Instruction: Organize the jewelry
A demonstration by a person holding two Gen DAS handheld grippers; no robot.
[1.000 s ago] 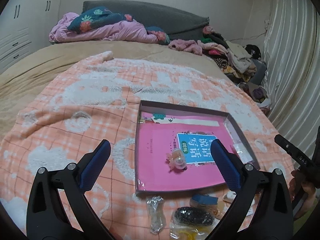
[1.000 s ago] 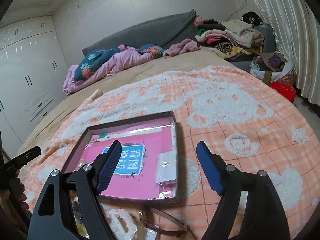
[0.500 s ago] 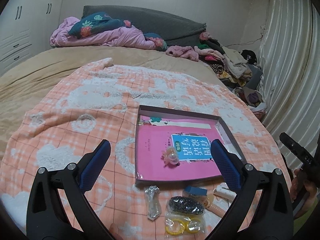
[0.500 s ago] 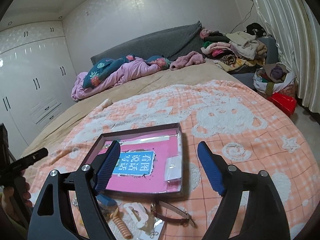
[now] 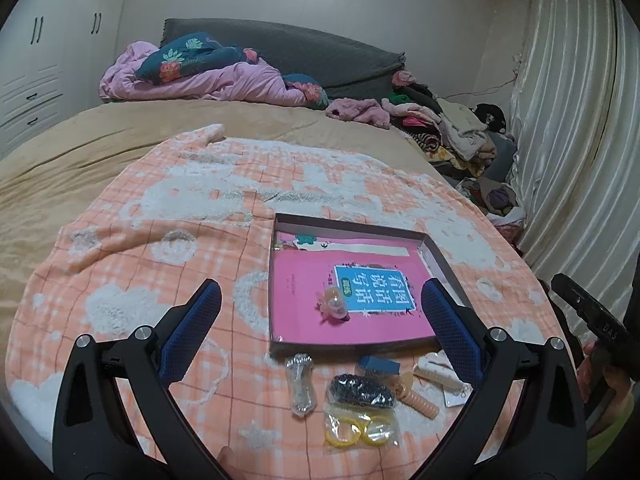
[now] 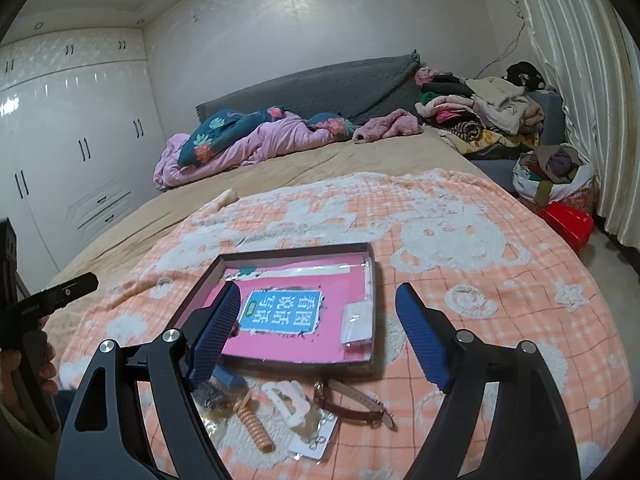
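Lying on a peach checked blanket (image 5: 168,264) over the bed, a shallow box (image 5: 352,224) with a pink book (image 6: 280,340) inside sits ahead of both grippers. The left gripper (image 5: 320,328) has its jaws spread wide with nothing between them; the right gripper (image 6: 318,334) likewise stands wide and empty, its jaws not touching any item.

Left wrist view only: a pink translucent trinket (image 5: 334,306) rests on the book, between the jaws and nearer the right one. Just below the box's near edge, between the jaws, lie a clear packet of silvery pieces (image 5: 300,384), a black beaded item in a bag (image 5: 360,392) and yellow rings in a bag (image 5: 360,430).

Right wrist view only: a white packet (image 6: 356,322) lies in the box between the jaws, toward the right one. A brown strap watch (image 6: 352,402) lies below the box, between the jaws.

Both views: a small blue block (image 5: 378,366), a peach spiral hair tie (image 6: 254,424), a cream hair clip (image 6: 288,400) and a card of earrings (image 6: 316,436), all outside the box at its near edge.

Each view catches the other gripper's black handle at its frame edge.
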